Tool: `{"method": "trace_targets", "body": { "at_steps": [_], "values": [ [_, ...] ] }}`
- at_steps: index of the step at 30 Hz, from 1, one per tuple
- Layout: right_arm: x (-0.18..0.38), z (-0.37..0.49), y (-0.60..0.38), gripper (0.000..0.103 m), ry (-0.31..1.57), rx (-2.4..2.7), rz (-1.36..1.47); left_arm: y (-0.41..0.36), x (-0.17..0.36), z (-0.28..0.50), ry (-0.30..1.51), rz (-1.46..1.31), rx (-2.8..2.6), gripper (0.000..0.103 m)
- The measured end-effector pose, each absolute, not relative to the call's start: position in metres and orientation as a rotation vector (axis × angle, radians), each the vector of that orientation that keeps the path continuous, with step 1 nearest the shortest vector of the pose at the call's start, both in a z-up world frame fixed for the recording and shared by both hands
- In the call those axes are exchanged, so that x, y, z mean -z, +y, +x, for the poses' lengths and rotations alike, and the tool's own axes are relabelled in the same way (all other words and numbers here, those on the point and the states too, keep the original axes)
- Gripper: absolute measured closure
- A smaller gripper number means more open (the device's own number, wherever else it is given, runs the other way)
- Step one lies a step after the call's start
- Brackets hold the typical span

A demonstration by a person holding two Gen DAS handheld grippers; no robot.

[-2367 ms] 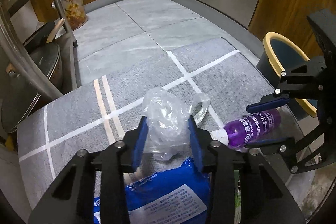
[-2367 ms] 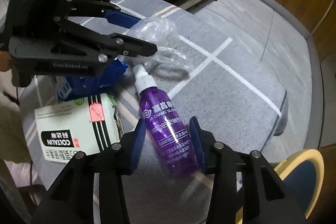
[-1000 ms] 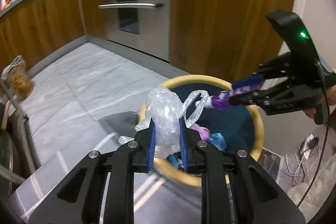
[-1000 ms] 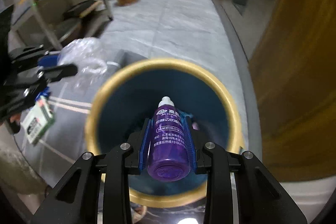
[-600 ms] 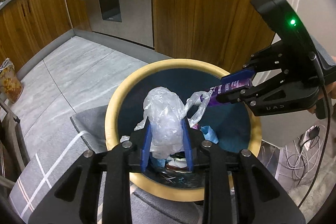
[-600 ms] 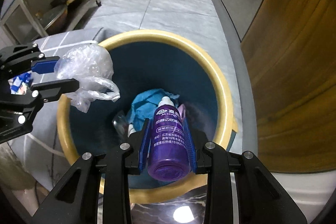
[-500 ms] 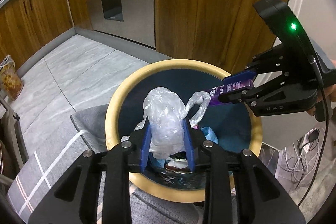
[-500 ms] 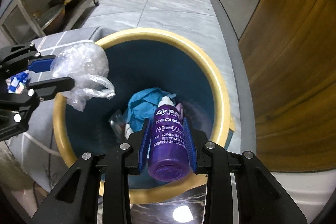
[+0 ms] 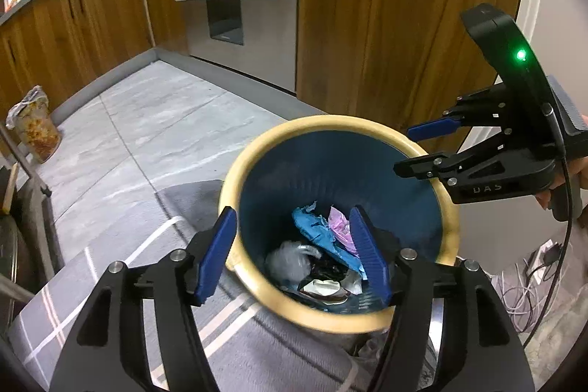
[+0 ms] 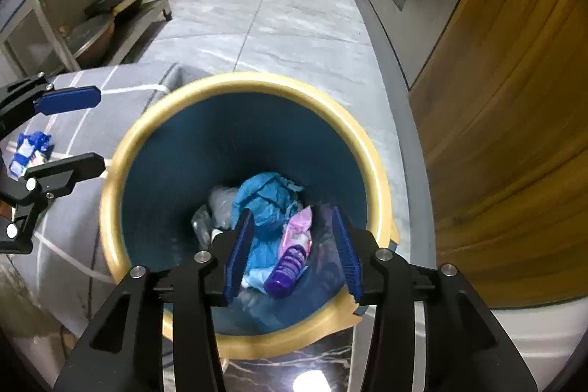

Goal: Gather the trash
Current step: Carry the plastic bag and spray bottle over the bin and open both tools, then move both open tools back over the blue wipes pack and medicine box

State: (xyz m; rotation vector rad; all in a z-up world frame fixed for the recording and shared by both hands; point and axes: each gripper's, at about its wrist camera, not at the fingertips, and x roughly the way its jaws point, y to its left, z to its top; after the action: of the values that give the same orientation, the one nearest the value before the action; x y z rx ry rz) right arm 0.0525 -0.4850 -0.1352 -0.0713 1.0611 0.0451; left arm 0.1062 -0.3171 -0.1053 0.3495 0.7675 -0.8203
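Where crinkly clear plastic [image 9: 290, 261] lies, smooth round bin [image 9: 450, 226] holds purple bottle [image 10: 288, 265].

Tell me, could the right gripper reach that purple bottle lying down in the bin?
Probably yes: the right gripper hangs open over the bin mouth, the purple bottle lies on top of the trash, and nothing covers it, though the bin looks deep.

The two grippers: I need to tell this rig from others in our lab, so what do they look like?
Both are matte black, with angular linkage arms joined by silver pins. The left gripper and the right gripper each have jaws lined with ribbed blue pads. Seen from the left wrist view, the right one carries a curved black housing with a green light, faint lettering on its body and a thin black cable.
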Motion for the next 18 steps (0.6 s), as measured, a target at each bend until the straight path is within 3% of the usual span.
{"method": "trace_targets", "body": {
  "at_steps": [2,8,18],
  "values": [
    [0.124,0.049,-0.48,0.04,1.056,-0.026,-0.058,-0.308,0.095,0.1,0.752,0.342,0.806,0.039],
    [0.074,0.035,-0.444,0.022,0.939,-0.038,0.027,-0.267,0.062,0.085,0.722,0.293,0.733,0.033],
    [0.025,0.006,-0.356,0.018,0.836,-0.091,0.007,-0.152,0.019,0.058,0.696,0.169,0.542,0.03]
  ]
}}
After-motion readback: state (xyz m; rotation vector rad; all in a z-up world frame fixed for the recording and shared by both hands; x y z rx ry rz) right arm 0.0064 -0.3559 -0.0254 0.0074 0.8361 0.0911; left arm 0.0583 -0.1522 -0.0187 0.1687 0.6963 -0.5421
